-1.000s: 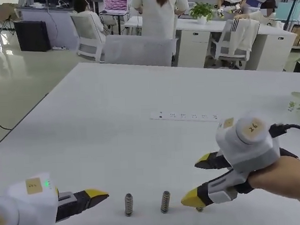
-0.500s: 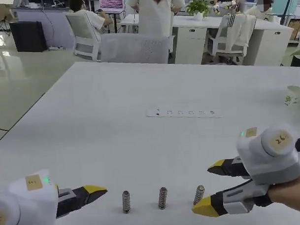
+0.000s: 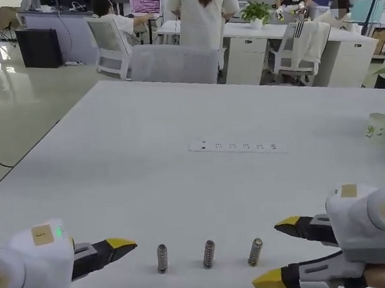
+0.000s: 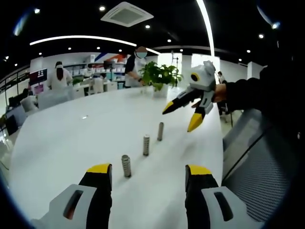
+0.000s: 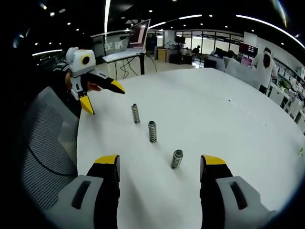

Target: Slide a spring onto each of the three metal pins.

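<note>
Right gripper (image 3: 272,252), five o'clock in the head view: jaws spread wide, nothing between them. Its own view agrees, yellow tips of the right gripper (image 5: 159,161) well apart, and the right spring (image 5: 177,159) stands just ahead of the gap at one o'clock, touching neither tip.

Over to the left gripper (image 3: 135,271) at seven o'clock in the head view: jaws parted too, empty. In the left gripper view its tips (image 4: 148,169) frame open table, with the left spring (image 4: 126,165) just ahead at eleven o'clock, clear of both.

Between the two claws, at six o'clock in the head view, all three springs stand in a row on the white table (image 3: 179,119): left spring (image 3: 162,258), middle spring (image 3: 209,253), right spring (image 3: 256,251). The right one leans a touch; the other two look upright. The pins under the coils I cannot make out.

Further out, at twelve o'clock from the row, a white power strip (image 3: 237,147) lies flat mid-table.
</note>
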Motion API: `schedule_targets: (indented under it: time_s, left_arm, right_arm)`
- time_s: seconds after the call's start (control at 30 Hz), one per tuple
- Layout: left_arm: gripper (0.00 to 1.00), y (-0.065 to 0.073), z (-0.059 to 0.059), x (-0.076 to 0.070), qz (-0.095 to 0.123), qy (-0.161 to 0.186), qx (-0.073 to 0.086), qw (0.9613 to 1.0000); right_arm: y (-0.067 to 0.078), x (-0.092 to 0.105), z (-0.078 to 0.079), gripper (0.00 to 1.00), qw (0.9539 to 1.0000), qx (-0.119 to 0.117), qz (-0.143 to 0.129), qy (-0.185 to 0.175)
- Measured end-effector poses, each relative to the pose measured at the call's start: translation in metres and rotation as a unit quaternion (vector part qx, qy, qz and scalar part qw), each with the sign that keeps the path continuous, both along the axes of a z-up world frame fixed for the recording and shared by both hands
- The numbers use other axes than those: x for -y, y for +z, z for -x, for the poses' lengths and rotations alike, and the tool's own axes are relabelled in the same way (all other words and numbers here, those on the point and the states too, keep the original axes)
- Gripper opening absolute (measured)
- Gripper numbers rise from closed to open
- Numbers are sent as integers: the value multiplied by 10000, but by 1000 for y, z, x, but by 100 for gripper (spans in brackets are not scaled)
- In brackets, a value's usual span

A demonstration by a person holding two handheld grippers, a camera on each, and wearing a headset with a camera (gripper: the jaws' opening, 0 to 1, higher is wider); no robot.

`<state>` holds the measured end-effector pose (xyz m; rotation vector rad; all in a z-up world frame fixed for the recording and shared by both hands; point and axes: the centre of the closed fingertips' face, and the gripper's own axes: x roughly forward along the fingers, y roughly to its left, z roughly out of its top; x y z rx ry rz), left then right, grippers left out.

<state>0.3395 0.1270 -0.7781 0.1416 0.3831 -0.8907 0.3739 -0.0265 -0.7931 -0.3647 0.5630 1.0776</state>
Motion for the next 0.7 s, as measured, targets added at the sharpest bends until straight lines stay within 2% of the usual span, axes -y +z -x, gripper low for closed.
schedule_targets:
  time_s: [0.3,0.7]
  left_arm:
    - [58,0,4,0,35,41,2,10000]
    - [59,0,12,-4,160,166,9,9997]
  right_arm:
    - [-3,6,9,71,9999,32,-86,-138]
    - [-2,9,17,73,9994,240,-132,-212]
